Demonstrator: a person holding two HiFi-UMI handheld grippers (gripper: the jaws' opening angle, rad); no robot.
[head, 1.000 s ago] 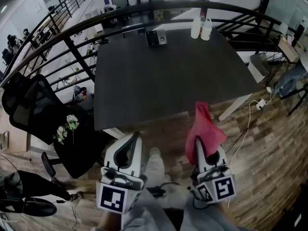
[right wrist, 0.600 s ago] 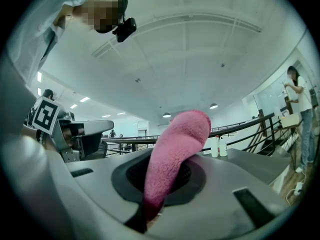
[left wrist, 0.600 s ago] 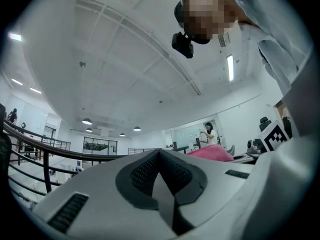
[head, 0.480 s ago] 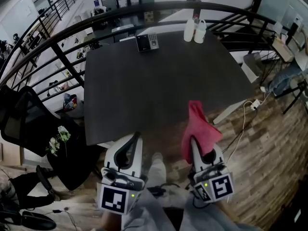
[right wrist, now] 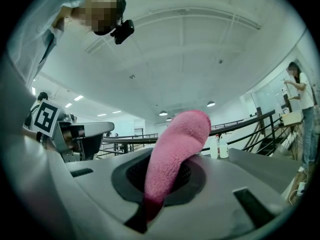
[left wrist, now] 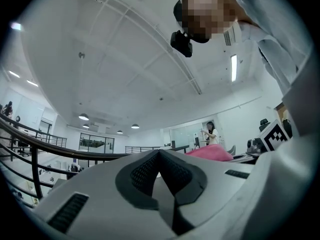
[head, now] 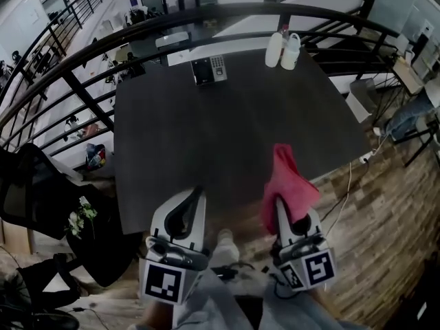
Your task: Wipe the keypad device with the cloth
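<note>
head view down, gripper views up, sharing cloth (head: 289, 184).

I hold 2 grippers low, side by side: left gripper (head: 198, 192) jaws together, empty; right gripper (head: 280, 203) clamped on cloth (head: 287, 181).

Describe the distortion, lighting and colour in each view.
Head view: strong fisheye, so the railing bows into an arc; colours look washed out, the dark table shows no glare, and the keypad device is small. Left gripper view: black vignette at the corners, a bright ceiling lamp overhead. Right gripper view: greenish cast, with the cloth sharp up close.
</note>
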